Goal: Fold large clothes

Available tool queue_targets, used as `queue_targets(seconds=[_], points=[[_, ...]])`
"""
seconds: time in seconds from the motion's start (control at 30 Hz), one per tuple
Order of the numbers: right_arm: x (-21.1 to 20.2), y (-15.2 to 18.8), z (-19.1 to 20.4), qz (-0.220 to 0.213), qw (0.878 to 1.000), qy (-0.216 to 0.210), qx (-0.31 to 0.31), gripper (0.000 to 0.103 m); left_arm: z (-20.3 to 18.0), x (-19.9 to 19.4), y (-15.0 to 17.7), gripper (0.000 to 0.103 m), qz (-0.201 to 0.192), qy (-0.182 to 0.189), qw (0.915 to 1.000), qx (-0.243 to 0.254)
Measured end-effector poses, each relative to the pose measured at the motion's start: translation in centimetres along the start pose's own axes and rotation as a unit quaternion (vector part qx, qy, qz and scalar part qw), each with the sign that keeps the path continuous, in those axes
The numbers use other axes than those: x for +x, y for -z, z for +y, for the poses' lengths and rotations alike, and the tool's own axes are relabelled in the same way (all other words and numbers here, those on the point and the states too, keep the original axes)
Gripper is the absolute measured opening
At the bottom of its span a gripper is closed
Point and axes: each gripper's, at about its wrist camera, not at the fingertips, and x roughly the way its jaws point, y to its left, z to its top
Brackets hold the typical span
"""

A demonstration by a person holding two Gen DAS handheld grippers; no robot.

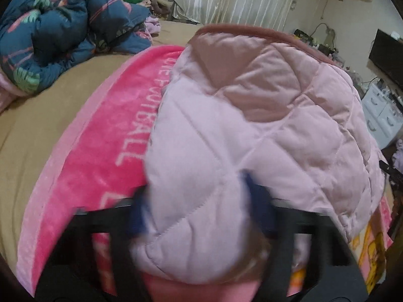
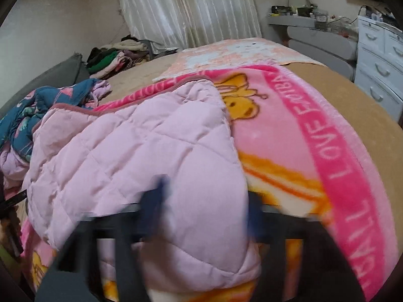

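Note:
A pale pink quilted garment [image 1: 264,105] with a darker pink trim lies bunched on a bright pink fleece blanket [image 1: 100,151] on the bed. In the left wrist view my left gripper [image 1: 199,203] has a thick fold of its near edge between the blue pads [image 1: 137,211], which press into the fabric. In the right wrist view the same quilted garment [image 2: 131,146] fills my right gripper [image 2: 205,206], its blue pads [image 2: 156,196] closed against the near right corner. Both grippers are motion-blurred. The blanket [image 2: 289,151] shows a yellow cartoon and white lettering.
The tan bed sheet [image 1: 37,115] spreads around the blanket. A crumpled dark blue floral duvet [image 1: 63,32] lies at the back left. A pile of clothes [image 2: 113,58] sits by the curtain. White drawers [image 2: 380,63] stand beside the bed on the right.

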Motion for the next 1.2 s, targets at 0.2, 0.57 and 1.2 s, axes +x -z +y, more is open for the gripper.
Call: queue_targets(seconds=[0.2,0.57,1.2], points=[[0.5,-2.7,1.2,-0.024,0.999,0.044,0.015,0.020,-2.2,0.7,-4.2,0.016,-0.029,-0.047,0.9982,0.025],[8.0,-5.4,-0.2,0.020,0.993,0.099,0.058,0.020,-1.4,6.7,-7.2,0.015,0.009,-0.093,0.9956,0.015],[-0.9,-3.6,-0.2,-0.041,0.987,0.074,0.136,0.098,-4.0,-0.7,-6.7,0.094,-0.048,-0.110,0.9923,0.028]])
